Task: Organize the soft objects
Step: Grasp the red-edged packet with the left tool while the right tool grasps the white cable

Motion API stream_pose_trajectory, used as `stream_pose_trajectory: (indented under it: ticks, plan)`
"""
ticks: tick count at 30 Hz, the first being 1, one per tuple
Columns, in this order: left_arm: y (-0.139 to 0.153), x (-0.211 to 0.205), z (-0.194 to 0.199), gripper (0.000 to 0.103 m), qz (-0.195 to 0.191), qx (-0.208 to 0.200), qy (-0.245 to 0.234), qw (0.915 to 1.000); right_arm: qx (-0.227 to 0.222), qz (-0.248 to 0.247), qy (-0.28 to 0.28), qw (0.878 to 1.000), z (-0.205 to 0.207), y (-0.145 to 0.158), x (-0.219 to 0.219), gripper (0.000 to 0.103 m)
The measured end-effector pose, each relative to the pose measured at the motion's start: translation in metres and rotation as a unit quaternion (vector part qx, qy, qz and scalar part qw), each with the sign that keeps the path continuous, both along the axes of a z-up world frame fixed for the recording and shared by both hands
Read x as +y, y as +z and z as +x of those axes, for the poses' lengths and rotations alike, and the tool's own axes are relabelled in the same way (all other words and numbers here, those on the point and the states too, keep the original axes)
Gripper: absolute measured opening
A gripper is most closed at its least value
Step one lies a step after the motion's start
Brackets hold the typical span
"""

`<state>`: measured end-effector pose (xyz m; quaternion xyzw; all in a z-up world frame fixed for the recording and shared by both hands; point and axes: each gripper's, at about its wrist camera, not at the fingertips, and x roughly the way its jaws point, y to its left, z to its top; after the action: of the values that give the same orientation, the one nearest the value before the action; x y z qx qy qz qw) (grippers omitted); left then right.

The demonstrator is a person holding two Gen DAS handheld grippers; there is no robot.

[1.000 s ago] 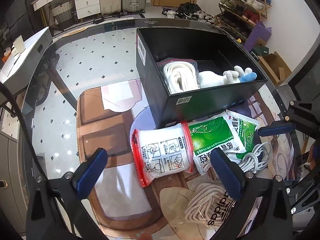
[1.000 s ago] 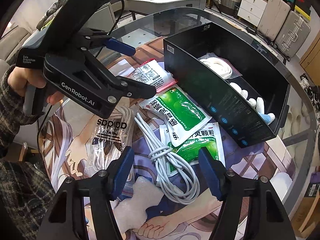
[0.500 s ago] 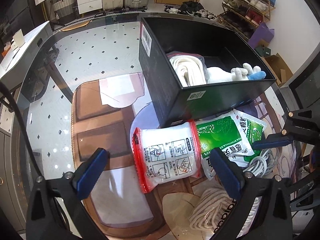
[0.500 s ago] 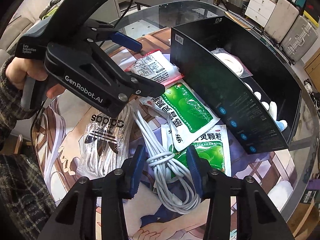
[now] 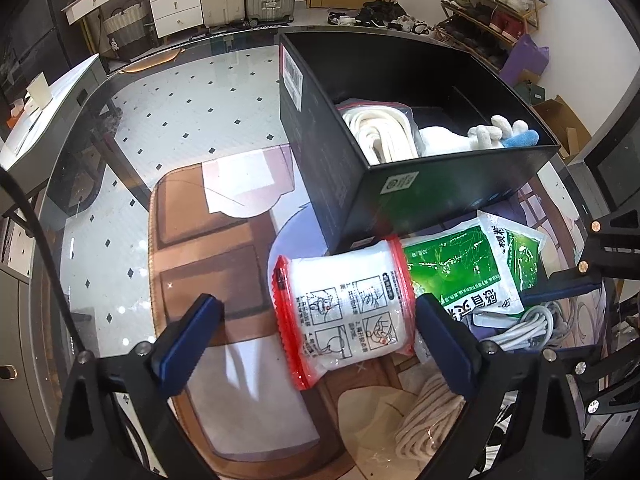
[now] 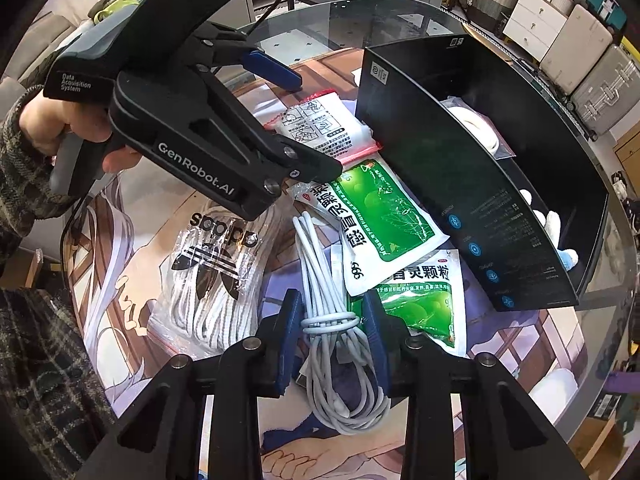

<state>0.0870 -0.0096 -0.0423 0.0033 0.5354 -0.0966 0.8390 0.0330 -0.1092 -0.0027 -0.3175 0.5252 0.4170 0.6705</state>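
Cable bundle (image 6: 330, 320) is lying on the table mat beside the green sachets (image 6: 384, 216), and the right gripper (image 6: 331, 322) has been narrowing from wide to nearly touching its wrapped middle, so lifting it toward the black box (image 6: 460, 184) looks close. Left gripper (image 5: 316, 316) is hanging wide open over the red-edged packet (image 5: 344, 308), holding nothing.

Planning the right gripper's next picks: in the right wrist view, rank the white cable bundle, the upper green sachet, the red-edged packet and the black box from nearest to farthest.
From the right gripper:
1. White cable bundle, between its fingers.
2. Upper green sachet, ahead, slightly right.
3. Red-edged packet, farther ahead, beside the box's corner.
4. Black box, far right; its near corner rivals the packet.
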Motion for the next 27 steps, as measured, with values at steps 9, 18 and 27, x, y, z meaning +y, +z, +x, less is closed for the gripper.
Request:
stream_pose_trajectory:
  ticks: [9, 18, 27]
  plan:
    - [0.007, 0.002, -0.004, 0.063, 0.004, -0.008, -0.007, 0.9999, -0.009, -0.004, 0.0, 1.0, -0.006, 0.0, 0.004, 0.03]
    - [0.011, 0.004, -0.007, 0.048, -0.016, -0.006, -0.003, 0.9998, 0.001, 0.02, -0.023, 1.0, 0.003, 0.013, -0.015, 0.029]
    - [0.024, 0.004, -0.017, 0.044, -0.025, -0.024, -0.008, 0.9994, 0.0, 0.045, -0.059, 0.997, 0.019, 0.028, -0.036, 0.029]
